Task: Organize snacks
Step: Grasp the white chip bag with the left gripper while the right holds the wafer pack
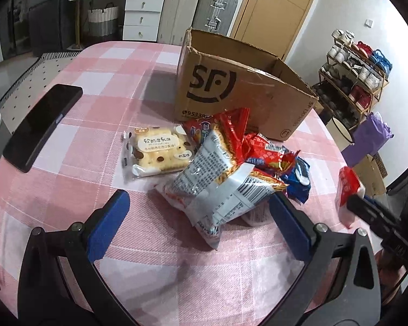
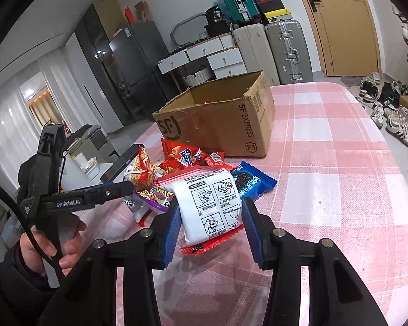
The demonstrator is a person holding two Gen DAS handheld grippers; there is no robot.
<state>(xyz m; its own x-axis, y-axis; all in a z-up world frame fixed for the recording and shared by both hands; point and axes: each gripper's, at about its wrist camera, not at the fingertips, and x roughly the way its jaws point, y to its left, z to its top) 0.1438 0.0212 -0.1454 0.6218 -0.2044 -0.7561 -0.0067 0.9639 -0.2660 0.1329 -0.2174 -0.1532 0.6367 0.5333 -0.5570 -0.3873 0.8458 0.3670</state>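
Observation:
A pile of snack packets lies on the pink checked tablecloth in front of an open SF cardboard box (image 1: 231, 81), which also shows in the right wrist view (image 2: 217, 125). My left gripper (image 1: 198, 212) is open, its blue pads on either side of a silver-white puffed bag (image 1: 217, 187). A cake packet (image 1: 156, 149) lies left of the pile. My right gripper (image 2: 208, 228) is shut on a white and red packet (image 2: 212, 206) and holds it above the cloth; it shows in the left wrist view (image 1: 348, 195). A blue Oreo packet (image 2: 254, 184) lies beyond it.
A black phone (image 1: 40, 125) lies at the table's left side. The left gripper's body (image 2: 76, 198) and the hand holding it show in the right wrist view. Shoe rack (image 1: 353, 78), suitcases and drawers stand beyond the table.

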